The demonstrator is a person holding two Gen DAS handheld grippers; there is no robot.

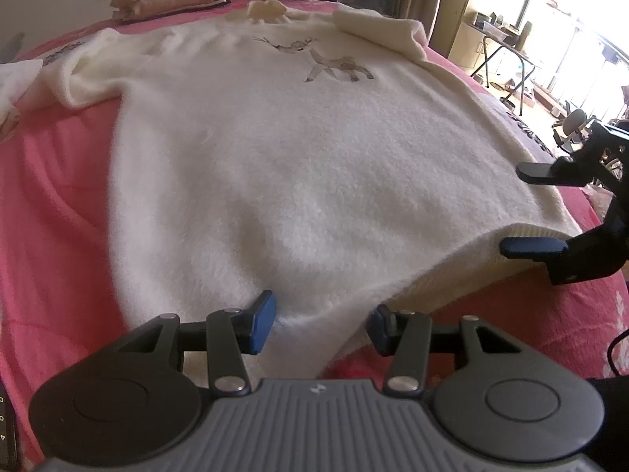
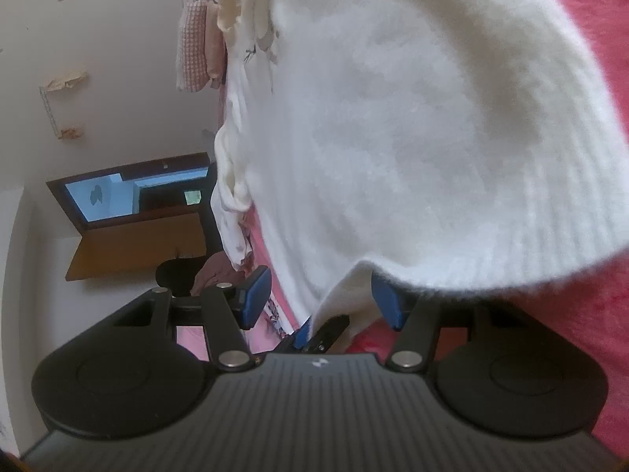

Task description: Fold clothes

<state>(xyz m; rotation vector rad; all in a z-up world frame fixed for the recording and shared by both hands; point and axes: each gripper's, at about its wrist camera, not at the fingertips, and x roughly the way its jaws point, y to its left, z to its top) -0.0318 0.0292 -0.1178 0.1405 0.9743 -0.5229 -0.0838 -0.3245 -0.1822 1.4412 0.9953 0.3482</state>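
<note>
A: State the garment's condition.
B: The sweater (image 1: 298, 165) is white and fluffy, with a deer print (image 1: 338, 67) on the chest. It lies flat on the bed (image 1: 51, 204), one sleeve (image 1: 377, 27) folded onto the body.
A: Orientation?
B: Long axis runs from near edge to far edge; collar far, ribbed hem (image 2: 550, 212) near.
A: Jaws?
B: Left gripper (image 1: 320, 324): released, straddling the hem. Right gripper (image 2: 320, 301): released, hem corner between the jaws.
</note>
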